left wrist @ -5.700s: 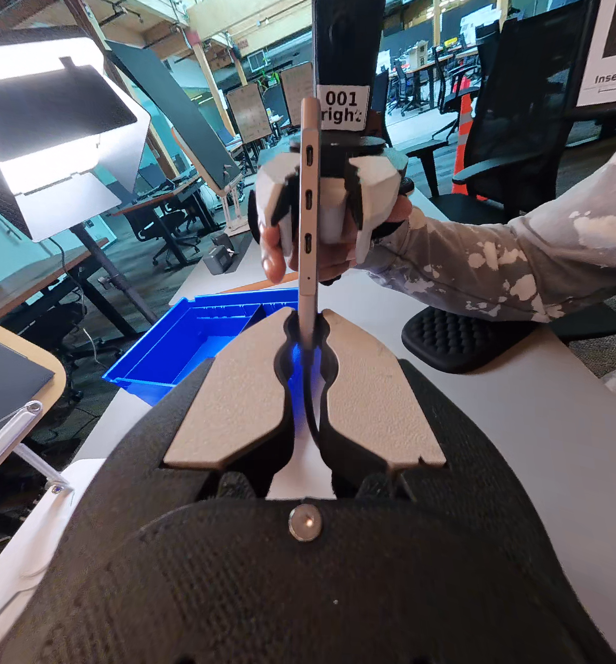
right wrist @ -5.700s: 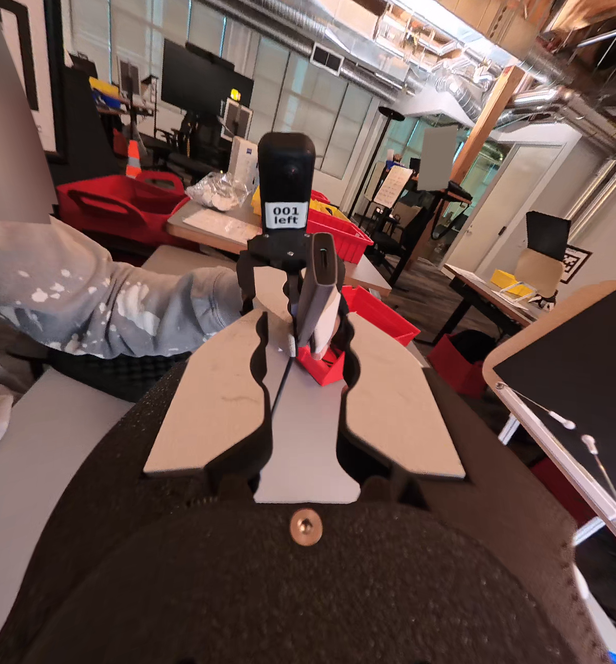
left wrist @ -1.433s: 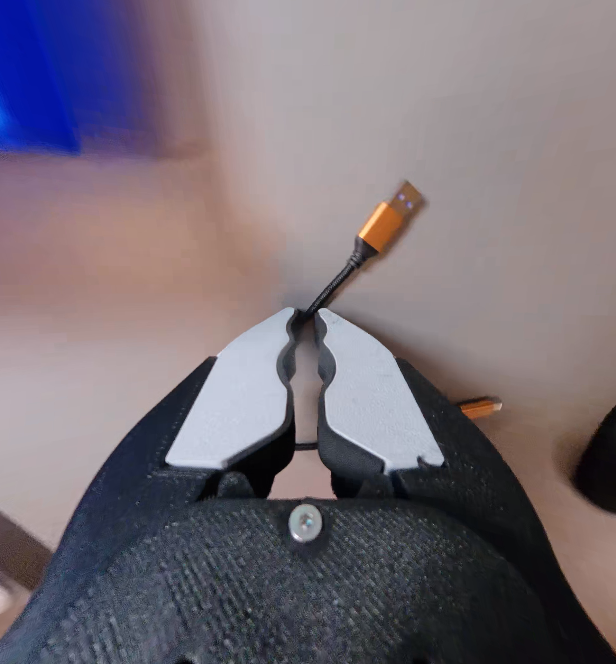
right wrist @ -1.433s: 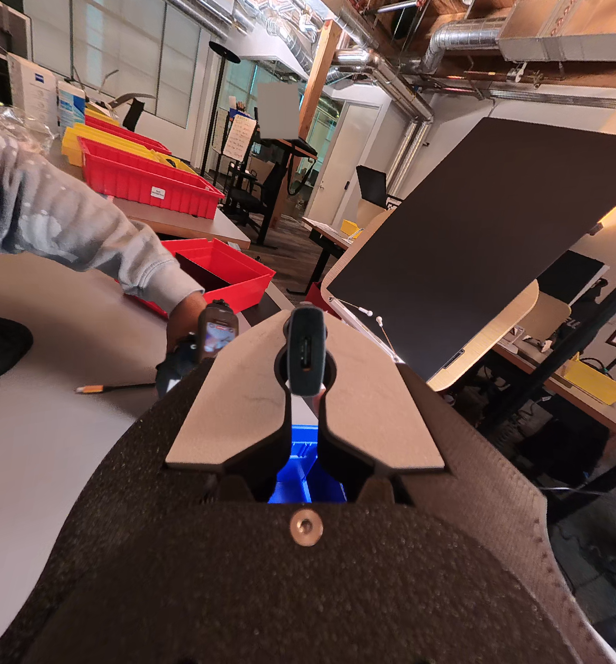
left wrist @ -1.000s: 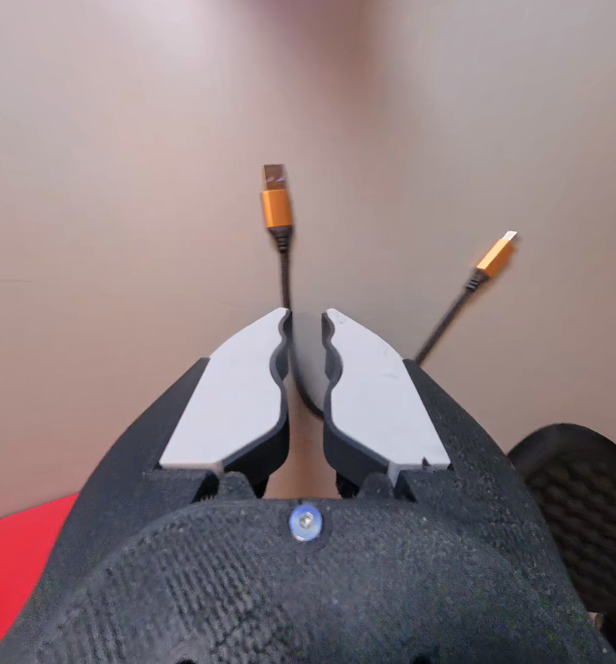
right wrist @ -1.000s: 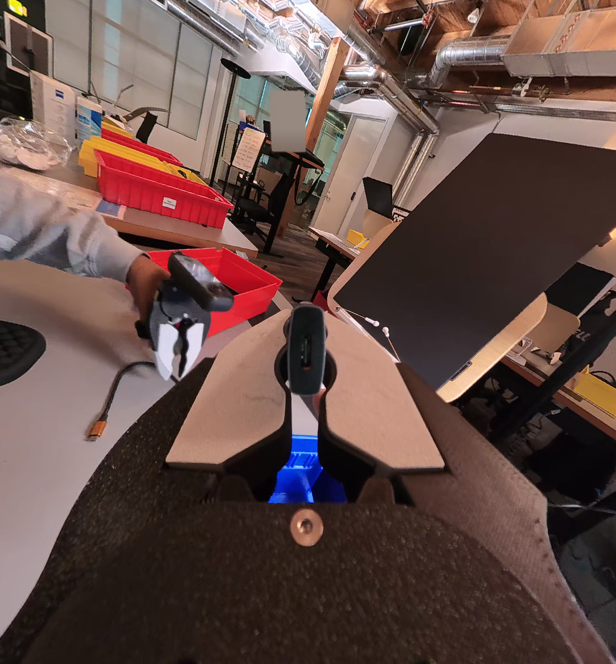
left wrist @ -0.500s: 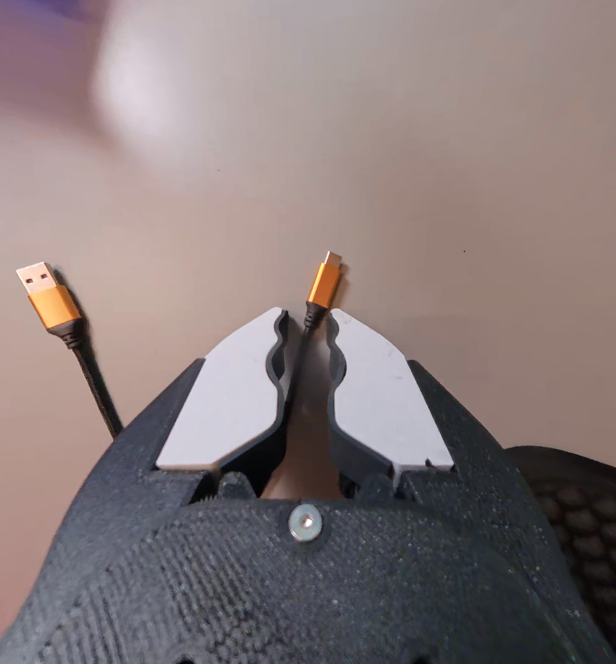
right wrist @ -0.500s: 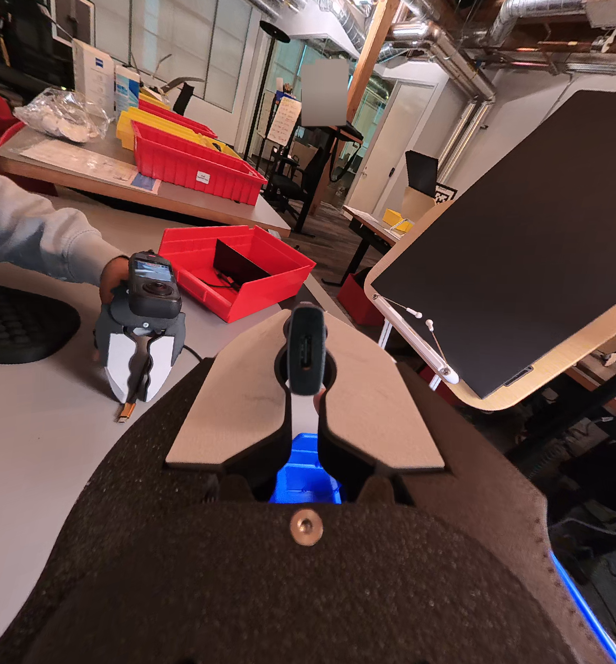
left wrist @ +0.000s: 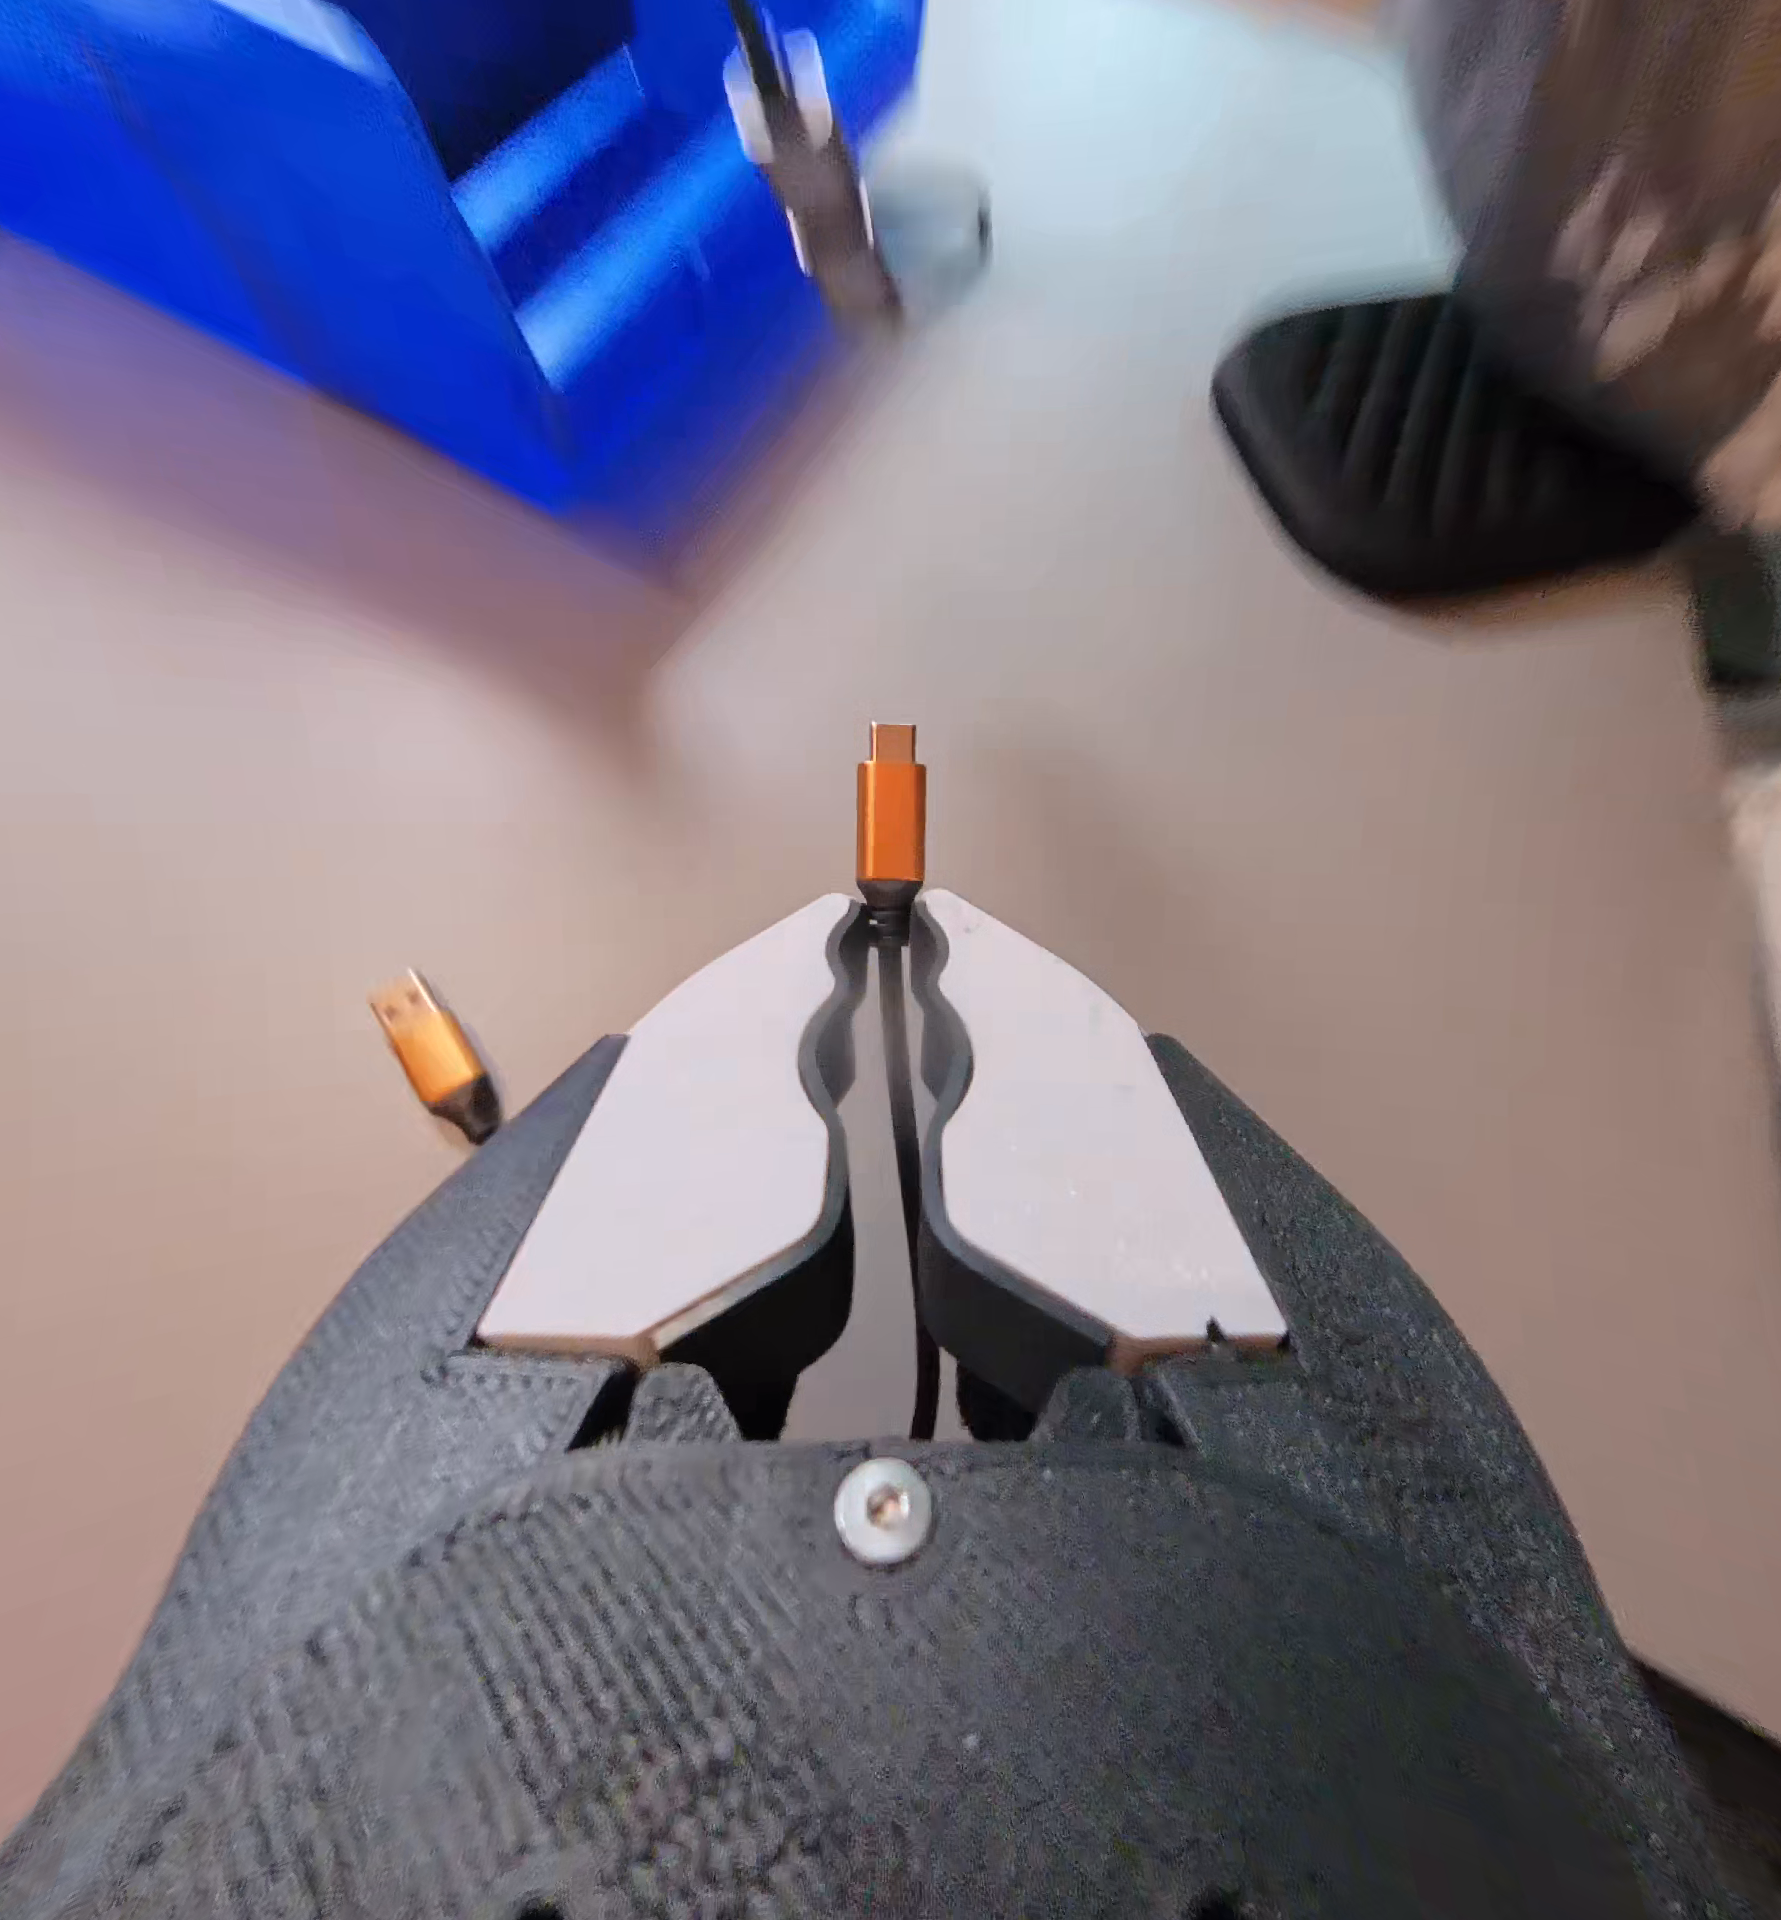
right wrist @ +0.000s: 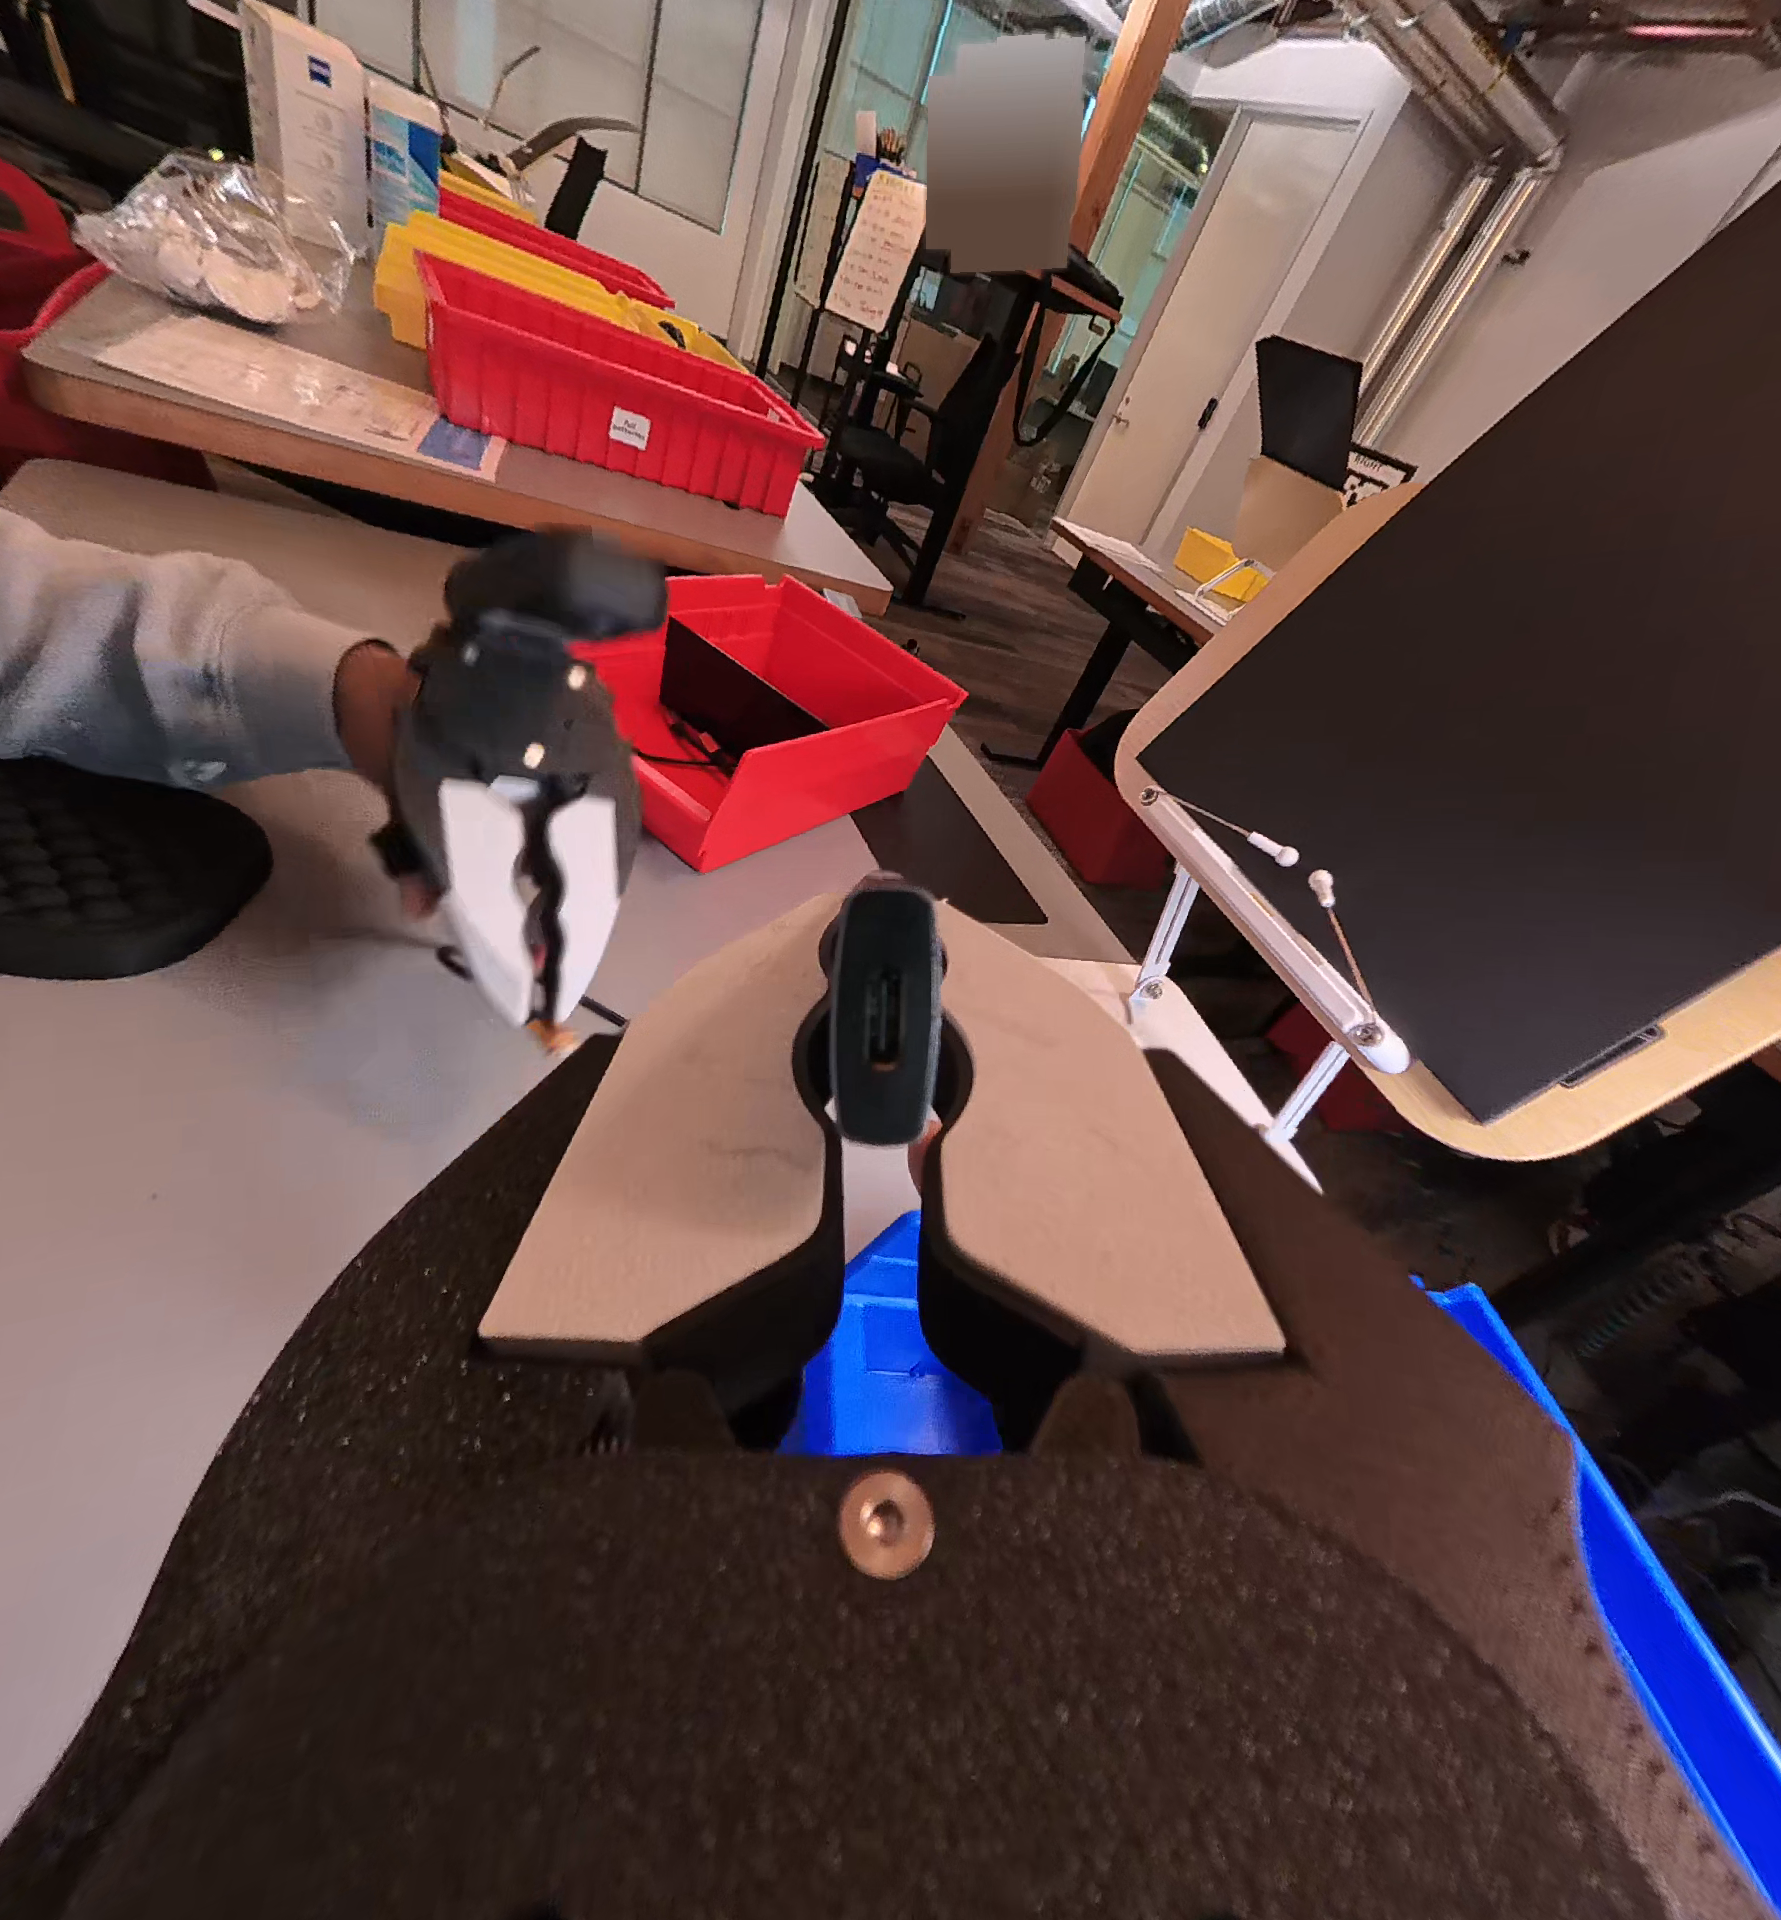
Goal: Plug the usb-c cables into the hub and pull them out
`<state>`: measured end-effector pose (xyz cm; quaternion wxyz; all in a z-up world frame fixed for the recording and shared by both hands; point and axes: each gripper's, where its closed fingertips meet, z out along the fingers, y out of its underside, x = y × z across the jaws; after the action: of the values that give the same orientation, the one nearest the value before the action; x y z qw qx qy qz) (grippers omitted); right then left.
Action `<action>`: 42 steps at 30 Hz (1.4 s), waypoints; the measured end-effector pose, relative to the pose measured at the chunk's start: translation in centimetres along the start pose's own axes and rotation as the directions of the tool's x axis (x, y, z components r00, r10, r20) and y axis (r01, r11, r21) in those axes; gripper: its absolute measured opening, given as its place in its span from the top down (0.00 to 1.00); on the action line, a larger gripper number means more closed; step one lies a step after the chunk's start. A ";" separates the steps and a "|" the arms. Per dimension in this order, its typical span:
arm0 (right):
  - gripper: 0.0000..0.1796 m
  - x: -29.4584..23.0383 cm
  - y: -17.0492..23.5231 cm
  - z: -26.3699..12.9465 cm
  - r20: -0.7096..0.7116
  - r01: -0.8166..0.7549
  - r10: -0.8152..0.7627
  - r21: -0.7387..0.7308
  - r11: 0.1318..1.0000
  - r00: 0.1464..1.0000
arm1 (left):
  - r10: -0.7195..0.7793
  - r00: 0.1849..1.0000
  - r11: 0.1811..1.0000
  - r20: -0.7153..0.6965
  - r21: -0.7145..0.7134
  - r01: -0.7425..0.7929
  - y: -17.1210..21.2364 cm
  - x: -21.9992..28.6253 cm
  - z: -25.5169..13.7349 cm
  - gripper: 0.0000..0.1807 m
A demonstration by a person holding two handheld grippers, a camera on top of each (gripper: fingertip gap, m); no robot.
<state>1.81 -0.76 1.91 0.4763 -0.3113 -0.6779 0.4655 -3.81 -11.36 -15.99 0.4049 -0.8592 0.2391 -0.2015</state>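
My left gripper (left wrist: 888, 914) is shut on a black braided cable just behind its orange USB-C plug (left wrist: 890, 821), which sticks out forward above the grey table (left wrist: 242, 831). The cable's orange USB-A end (left wrist: 434, 1051) shows low at the left. My right gripper (right wrist: 881, 935) is shut on the dark grey hub (right wrist: 883, 1023), held end-on with a port facing the camera. In the right wrist view the left gripper (right wrist: 543, 1003) shows blurred to the left, tips down near the table. In the left wrist view the hub (left wrist: 813, 156) and right gripper show blurred at the top.
A blue bin (left wrist: 398, 239) lies ahead left in the left wrist view, also below my right gripper (right wrist: 1644, 1662). A black textured pad (left wrist: 1437, 447) lies to the right. A red bin (right wrist: 792, 717) stands at the table's far edge. A dark tilted board (right wrist: 1540, 675) stands right. Tip to tip, the grippers are about 25 centimetres apart.
My left gripper has closed on the cable behind the USB-C plug and lifted it off the table, swinging toward the blue bin and hub. The right gripper holds the hub nearly still.
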 end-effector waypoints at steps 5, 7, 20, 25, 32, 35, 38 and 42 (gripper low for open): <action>0.95 -0.5 1.3 1.1 0.015 0.027 -0.026 -0.072 0.997 1.000 | 0.031 1.000 0.972 -0.007 0.234 -0.028 -9.0 -0.2 -4.0 0.96; 0.95 -0.7 1.9 1.5 0.018 0.040 -0.038 -0.105 0.994 0.999 | 0.046 0.998 0.961 -0.053 0.274 -0.029 -11.6 0.6 -4.6 0.96; 0.95 -3.1 6.7 5.6 0.085 0.389 -0.382 -0.314 0.866 0.920 | -0.187 0.946 0.968 -0.263 0.117 0.224 -9.3 0.9 -1.5 0.96; 0.95 -4.8 9.1 7.7 0.113 0.562 -0.560 -0.333 0.757 0.821 | -0.207 0.970 0.978 -0.125 -0.027 0.205 -6.2 -0.8 -1.4 0.96; 0.95 -7.8 12.3 8.9 0.066 0.732 -0.771 -0.371 0.571 0.634 | -0.163 0.980 0.966 -0.114 -0.221 0.135 -3.2 0.1 0.0 0.96; 0.95 -8.3 13.6 9.3 0.072 0.755 -0.800 -0.390 0.527 0.596 | -0.155 0.985 0.945 -0.081 -0.301 0.124 -1.8 0.0 0.6 0.96; 0.95 -8.2 13.9 9.4 0.060 0.764 -0.817 -0.400 0.506 0.573 | -0.142 0.988 0.933 -0.054 -0.341 0.115 -1.0 -0.2 0.6 0.96; 0.95 -8.4 14.2 9.5 0.070 0.778 -0.833 -0.406 0.479 0.549 | -0.144 0.988 0.929 -0.055 -0.351 0.116 -0.7 -0.2 0.8 0.96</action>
<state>-4.40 -5.91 -15.32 0.6115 -0.0750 -0.7875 0.0190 -3.36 -10.36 -15.95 0.2232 -0.9222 0.2294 -0.2168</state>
